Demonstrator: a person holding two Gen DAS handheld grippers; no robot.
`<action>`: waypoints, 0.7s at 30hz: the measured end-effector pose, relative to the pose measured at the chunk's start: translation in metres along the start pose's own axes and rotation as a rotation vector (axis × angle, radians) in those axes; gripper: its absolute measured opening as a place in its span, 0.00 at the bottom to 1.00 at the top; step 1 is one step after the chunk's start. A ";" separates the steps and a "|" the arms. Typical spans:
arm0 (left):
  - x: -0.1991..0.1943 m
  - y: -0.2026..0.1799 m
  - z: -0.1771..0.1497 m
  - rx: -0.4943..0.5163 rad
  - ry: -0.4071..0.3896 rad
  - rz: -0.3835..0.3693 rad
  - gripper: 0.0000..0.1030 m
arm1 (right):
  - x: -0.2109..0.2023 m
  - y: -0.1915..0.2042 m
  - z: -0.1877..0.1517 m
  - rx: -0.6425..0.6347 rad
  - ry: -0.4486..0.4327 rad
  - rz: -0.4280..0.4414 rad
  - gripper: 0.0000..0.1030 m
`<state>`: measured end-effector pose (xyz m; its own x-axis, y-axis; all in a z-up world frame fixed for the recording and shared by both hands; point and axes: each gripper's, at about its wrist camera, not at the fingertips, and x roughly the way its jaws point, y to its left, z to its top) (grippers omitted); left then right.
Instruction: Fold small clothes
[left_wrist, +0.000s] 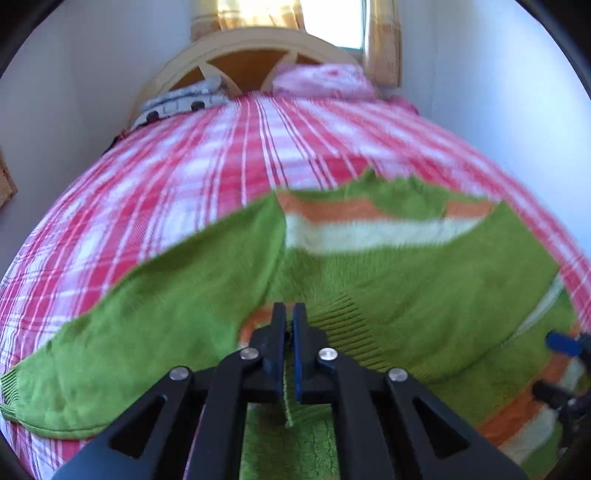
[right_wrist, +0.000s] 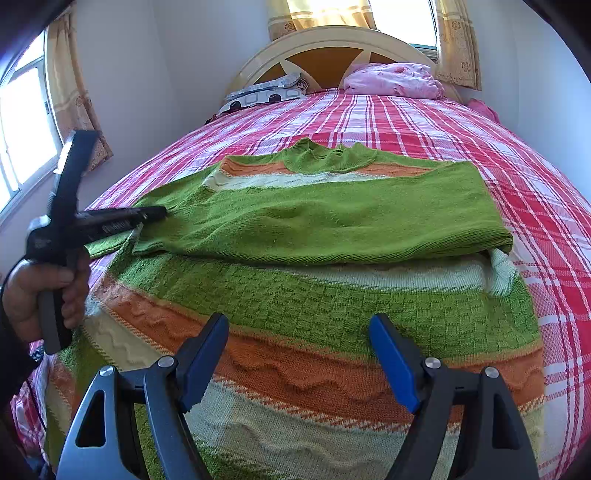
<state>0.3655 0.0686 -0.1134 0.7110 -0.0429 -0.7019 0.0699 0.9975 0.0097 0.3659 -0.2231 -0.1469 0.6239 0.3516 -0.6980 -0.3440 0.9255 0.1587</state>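
a green knitted sweater (right_wrist: 317, 218) with orange and cream stripes lies spread on a bed (right_wrist: 461, 122) covered in a red and white plaid sheet, one sleeve folded across its chest. in the left wrist view, which is blurred, the left gripper (left_wrist: 290, 314) is pinched shut on a fold of the sweater's green knit, and a long sleeve (left_wrist: 155, 325) trails away to the left; only the tip of the other gripper shows at the right edge. the right wrist view is sharp: the right gripper (right_wrist: 299, 332) hovers with jaws wide apart and nothing between them over the striped hem, and a hand (right_wrist: 44, 291) grips the left tool's handle. a curved headboard (right_wrist: 332, 40), pillows and curtained windows stand beyond.
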 end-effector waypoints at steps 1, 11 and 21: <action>-0.004 0.003 0.004 -0.005 -0.011 0.003 0.04 | 0.000 0.000 0.000 0.000 0.000 0.000 0.77; 0.008 0.010 0.002 0.072 0.011 0.066 0.08 | -0.001 0.000 -0.001 -0.002 0.000 -0.002 0.77; -0.013 0.005 -0.012 0.073 -0.057 0.168 0.74 | -0.029 -0.027 0.059 0.045 -0.100 0.007 0.77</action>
<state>0.3482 0.0753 -0.1127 0.7552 0.1191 -0.6446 -0.0044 0.9843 0.1767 0.3991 -0.2502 -0.0897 0.6897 0.3679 -0.6236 -0.3181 0.9277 0.1955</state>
